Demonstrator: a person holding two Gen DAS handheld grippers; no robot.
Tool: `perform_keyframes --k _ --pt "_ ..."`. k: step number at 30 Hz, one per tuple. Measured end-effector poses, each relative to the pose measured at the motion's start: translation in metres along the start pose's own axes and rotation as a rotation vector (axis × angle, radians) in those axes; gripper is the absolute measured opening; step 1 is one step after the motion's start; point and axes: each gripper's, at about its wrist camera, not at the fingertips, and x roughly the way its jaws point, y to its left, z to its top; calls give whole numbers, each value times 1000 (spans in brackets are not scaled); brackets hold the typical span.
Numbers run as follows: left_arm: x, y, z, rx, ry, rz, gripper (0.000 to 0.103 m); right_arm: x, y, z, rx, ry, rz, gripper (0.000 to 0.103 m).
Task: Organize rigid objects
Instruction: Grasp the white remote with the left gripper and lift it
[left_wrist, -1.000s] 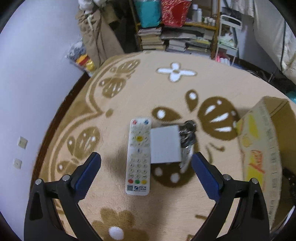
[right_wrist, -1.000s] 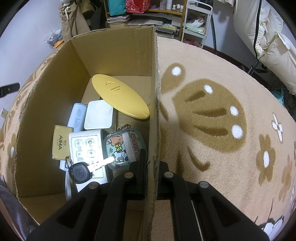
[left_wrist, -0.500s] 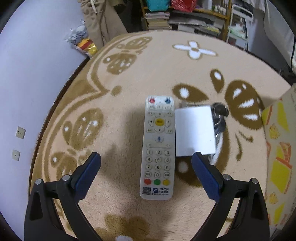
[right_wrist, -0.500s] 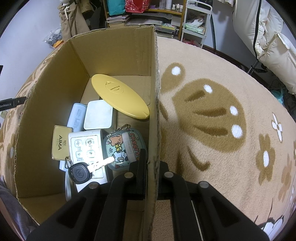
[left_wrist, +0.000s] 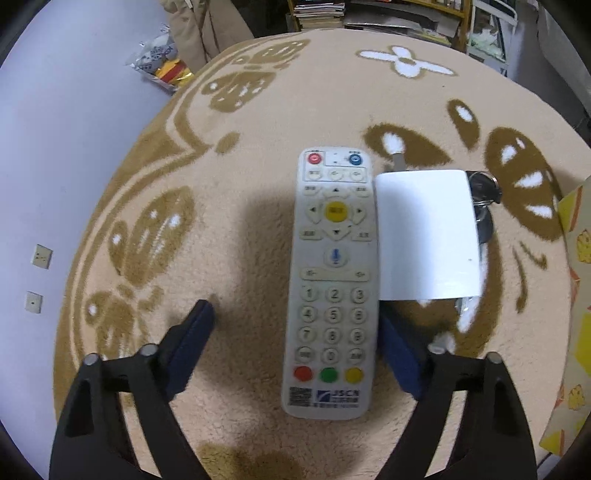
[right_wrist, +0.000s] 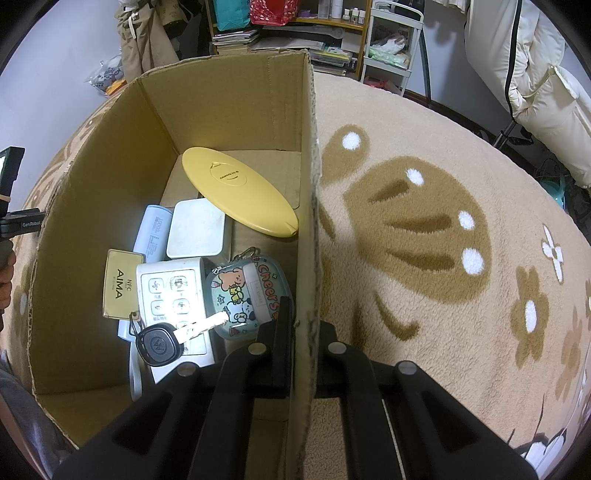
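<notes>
The left claw (left_wrist: 295, 332) is straddling, wide open, the lower end of the remote (left_wrist: 332, 284) lying mid-frame on the rug (left_wrist: 240, 110), while the right claw (right_wrist: 301, 328) is pinching the box wall (right_wrist: 308, 221), probably steadying it.
</notes>
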Motion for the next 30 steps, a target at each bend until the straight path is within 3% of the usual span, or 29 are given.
perform_keyframes --k 6,8,17,21,24,28,30 --pt "0 5 0 -66 6 -43 62 -1 -1 0 0 0 -3 6" --pt "-3 6 2 -88 8 -15 43 -1 -1 0 0 0 -2 6" --pt "-22 9 1 -115 2 -16 40 -1 0 0 3 1 -3 6" --pt "-45 5 -1 -93 -14 52 39 -1 -1 0 5 1 0 6" --pt "-59 5 -1 -83 -39 63 39 -1 -1 0 4 2 -3 6" --pt "-78 4 -2 -76 -77 32 37 -2 -1 1 12 7 1 6" --pt "-87 2 -3 -73 -100 21 24 -3 -4 2 25 17 5 6"
